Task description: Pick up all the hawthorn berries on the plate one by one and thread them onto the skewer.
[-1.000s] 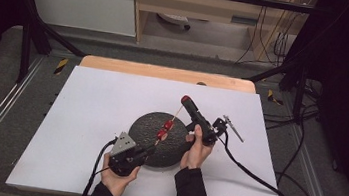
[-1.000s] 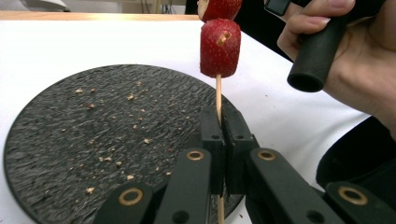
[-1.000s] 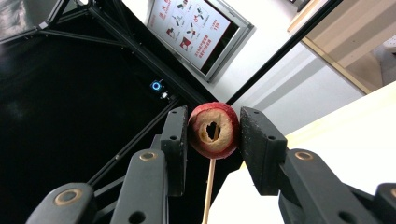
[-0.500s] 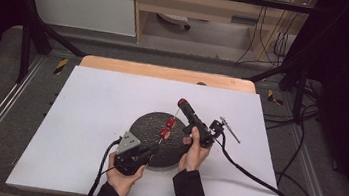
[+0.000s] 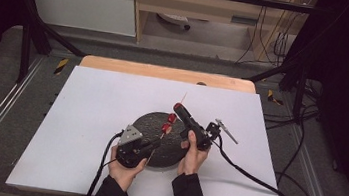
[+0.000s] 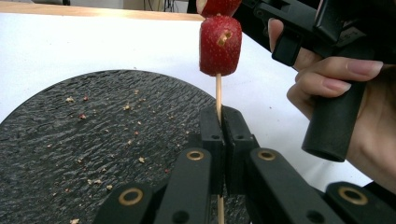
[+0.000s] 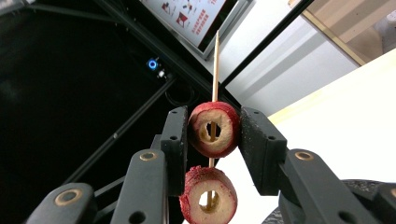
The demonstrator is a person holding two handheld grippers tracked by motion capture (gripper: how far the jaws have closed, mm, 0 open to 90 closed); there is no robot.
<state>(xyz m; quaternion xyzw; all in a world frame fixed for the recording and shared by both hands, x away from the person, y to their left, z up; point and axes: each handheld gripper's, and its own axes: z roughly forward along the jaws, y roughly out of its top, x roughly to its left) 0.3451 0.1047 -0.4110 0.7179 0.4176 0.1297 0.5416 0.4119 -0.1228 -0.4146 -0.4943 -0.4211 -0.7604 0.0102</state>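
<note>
Skewer (image 5: 164,132) at centre of the high view, slanting from lower left to upper right above the round dark plate (image 5: 147,122), thin tip poking out past the right gripper. Carries two red cored fruit pieces (hollow centres, pale inside): upper fruit piece (image 7: 214,129) mid-frame in the right gripper view, lower fruit piece (image 7: 208,192) just beneath it on the same stick. Right gripper (image 5: 180,111) closed on the upper piece, pads pressing both its sides, stick running through the hole and up toward top centre of that view. Left gripper (image 6: 219,122) clamped tight on the bare stick near its lower end, jaws together at lower centre of the left gripper view, one red piece right above them on the stick. Plate surface textured, scattered with crumbs, fills the left half of that view. Sits on white table (image 5: 86,102). Right hand (image 5: 192,155) wrapped round its black handle, left hand (image 5: 125,170) at bottom centre of the high view.
</note>
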